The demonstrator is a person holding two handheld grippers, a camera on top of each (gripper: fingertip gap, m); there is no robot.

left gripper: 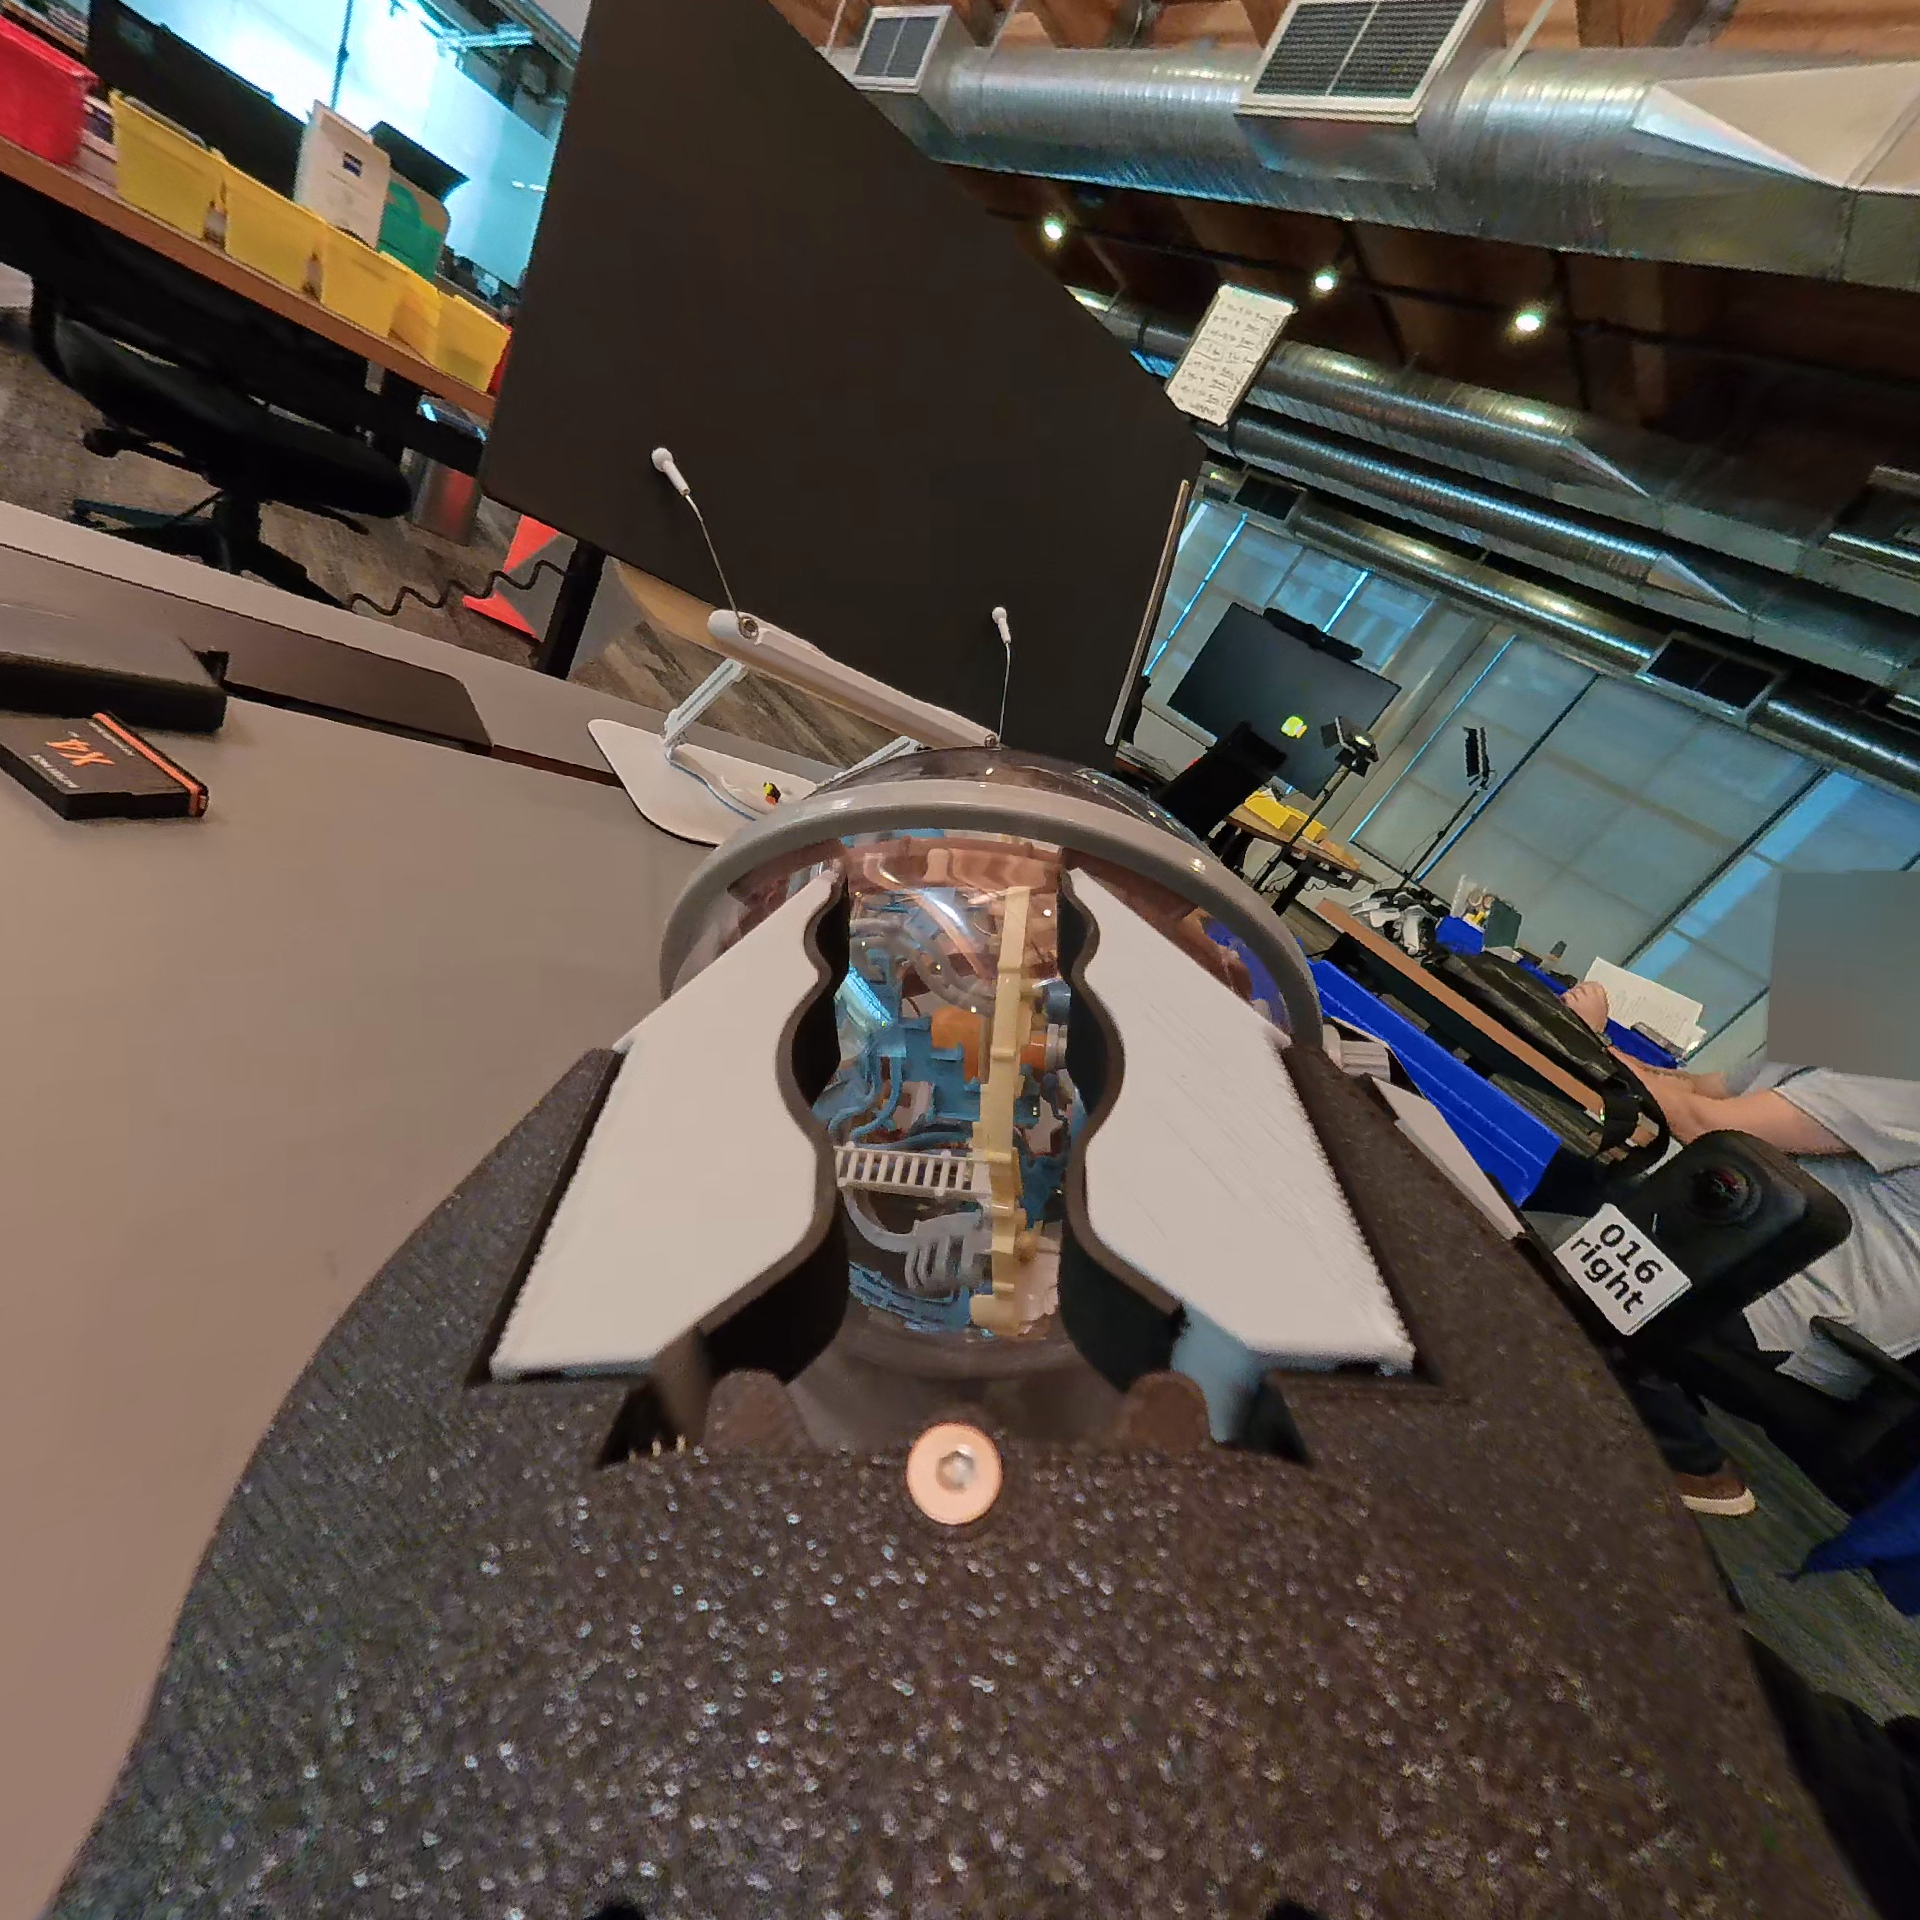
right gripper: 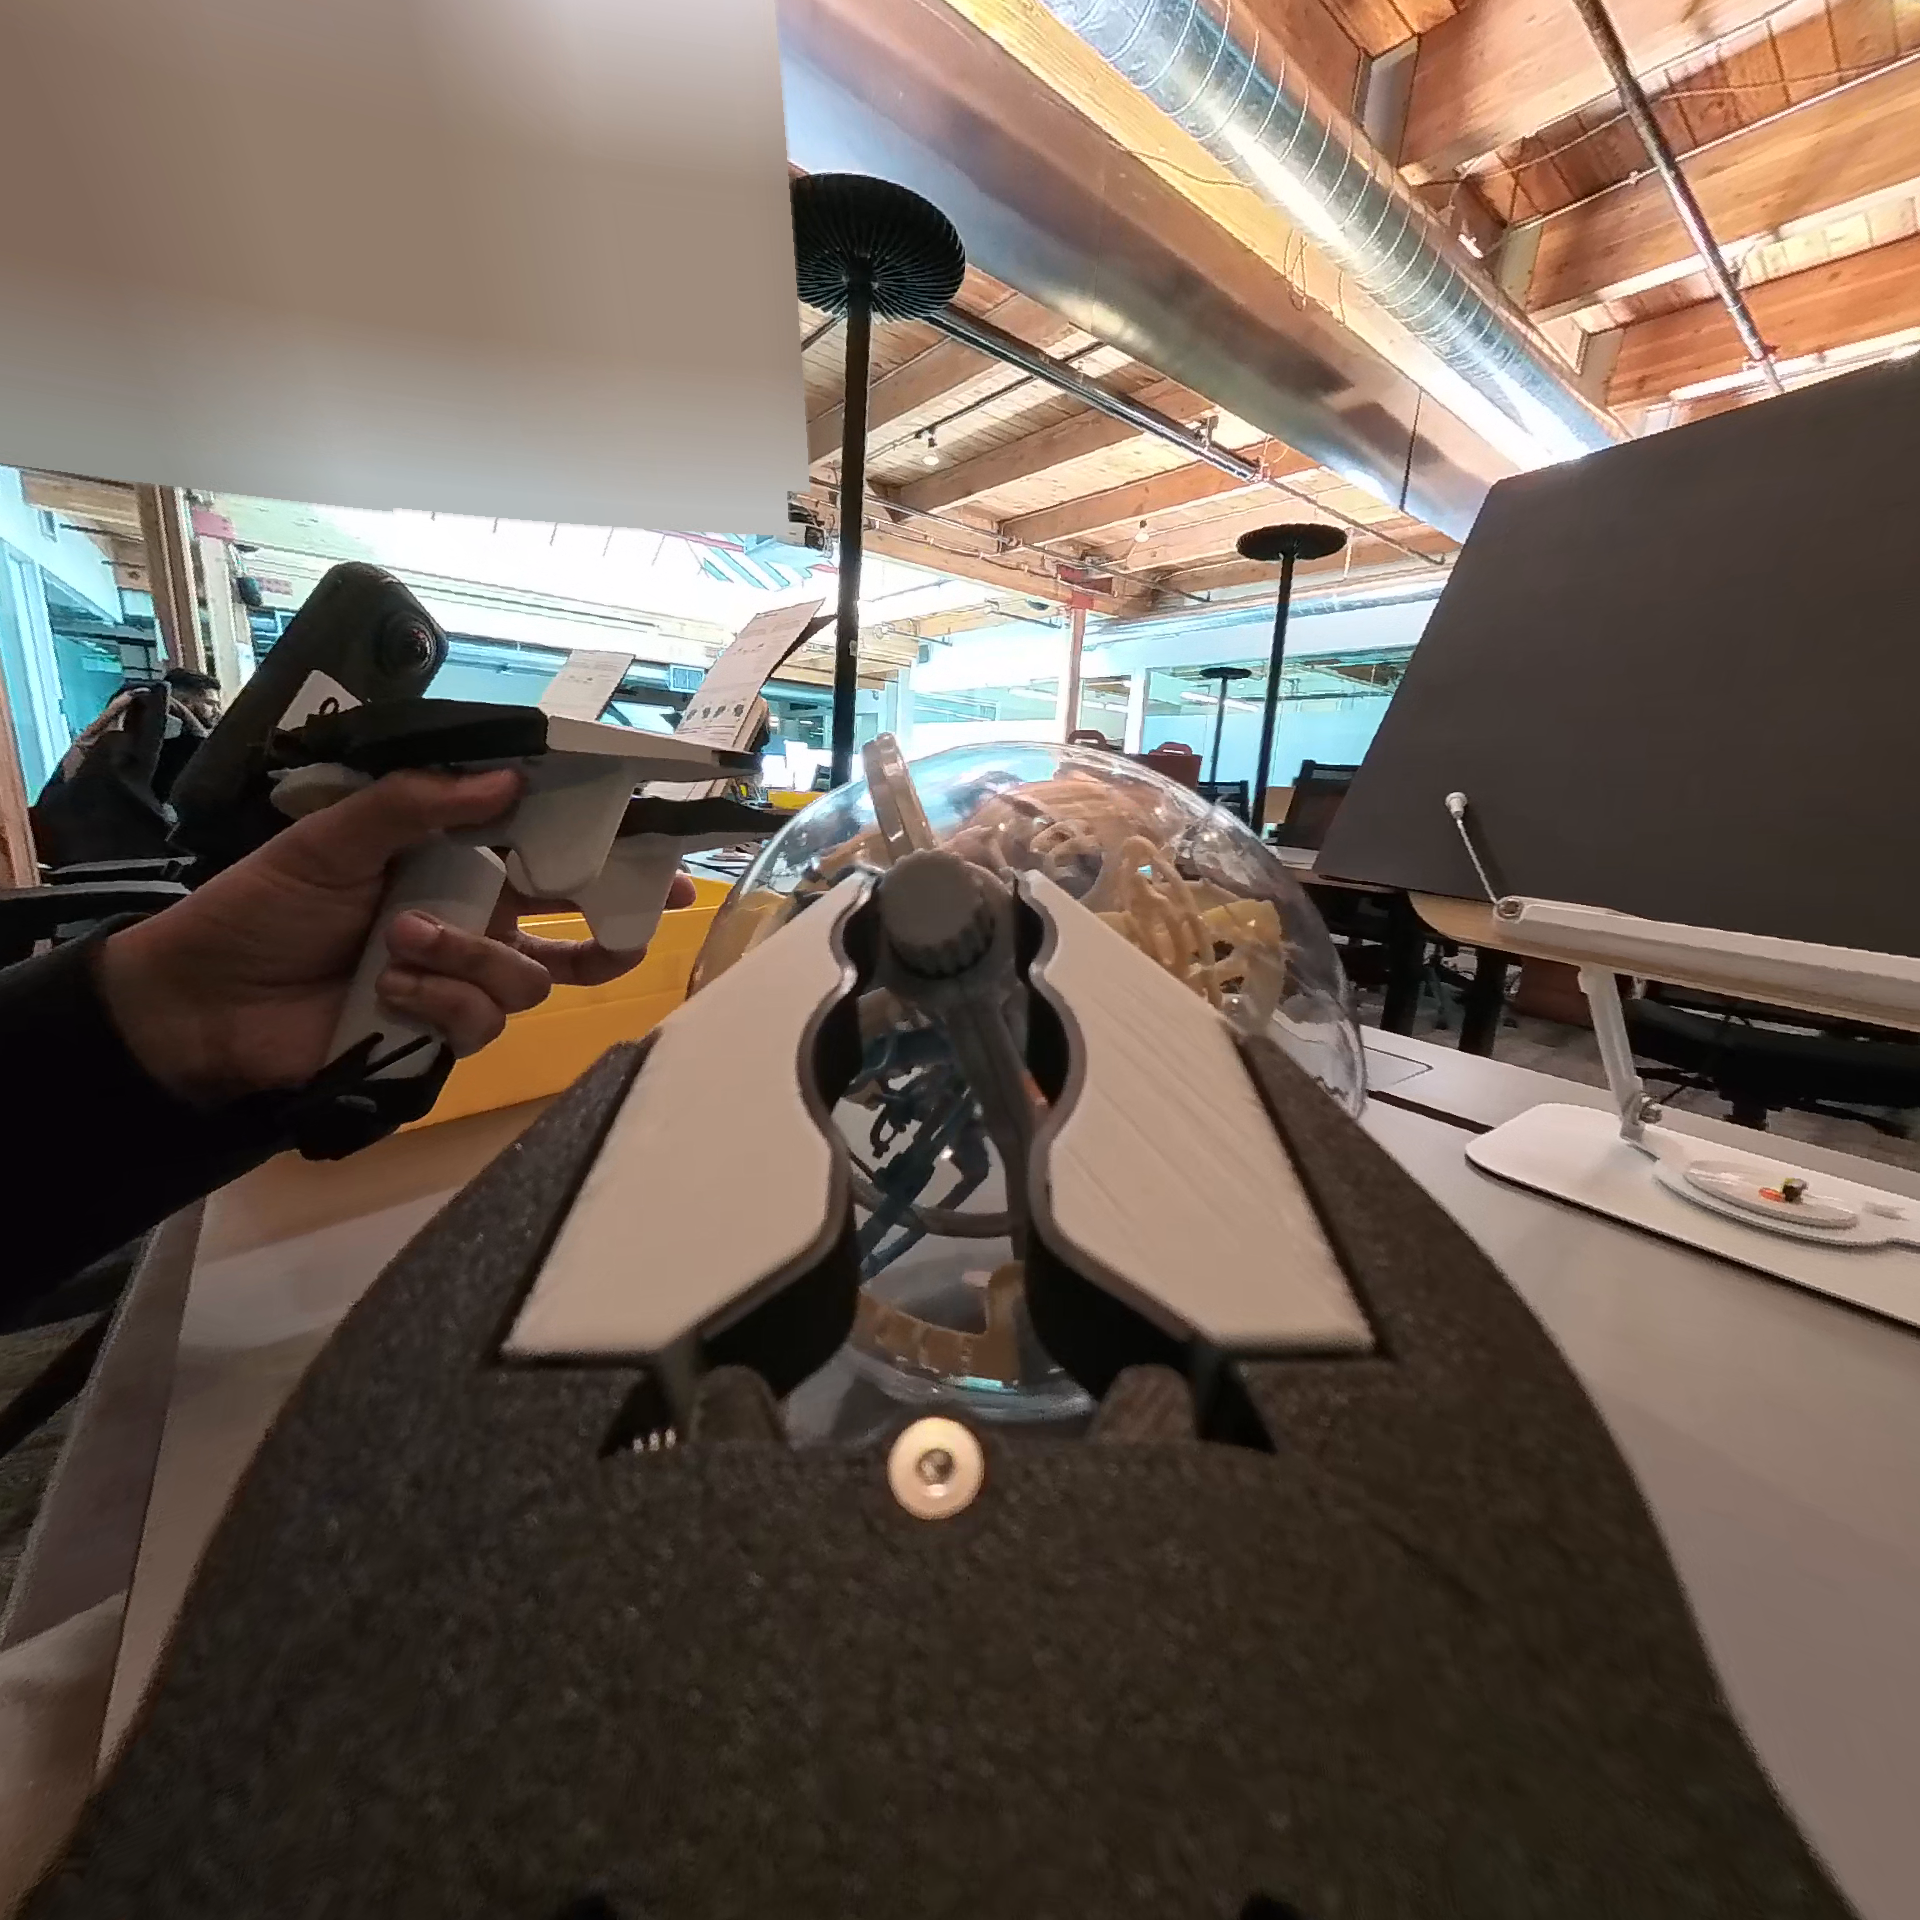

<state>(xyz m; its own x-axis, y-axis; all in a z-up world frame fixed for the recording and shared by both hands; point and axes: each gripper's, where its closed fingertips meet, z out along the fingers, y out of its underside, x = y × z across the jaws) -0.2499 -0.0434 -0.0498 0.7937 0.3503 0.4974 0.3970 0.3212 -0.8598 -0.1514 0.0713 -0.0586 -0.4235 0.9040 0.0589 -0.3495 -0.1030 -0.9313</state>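
Note:
A clear plastic maze ball (left gripper: 935, 1091) with blue, cream and orange tracks inside and a grey ring (left gripper: 977, 821) around it is held between both grippers above the grey table (left gripper: 312, 1039). My left gripper (left gripper: 951, 894) closes on the ball from one side, and the dome fills the gap between its fingers. My right gripper (right gripper: 945, 904) is shut on a grey ribbed knob (right gripper: 935, 925) that sticks out of the ball (right gripper: 1195, 883). In the right wrist view a hand (right gripper: 260, 956) holds the left gripper (right gripper: 748, 795) against the ball's far left side.
A white stand with thin rods (right gripper: 1662, 966) and a small dish (right gripper: 1766, 1200) sits at the back, in front of a leaning black board (left gripper: 831, 364). A black box (left gripper: 104, 764) lies far left. Yellow bins (right gripper: 582, 987) stand behind the ball. A person (left gripper: 1818, 1122) sits at right. Some 15 cm of space lies between my two pairs of fingers.

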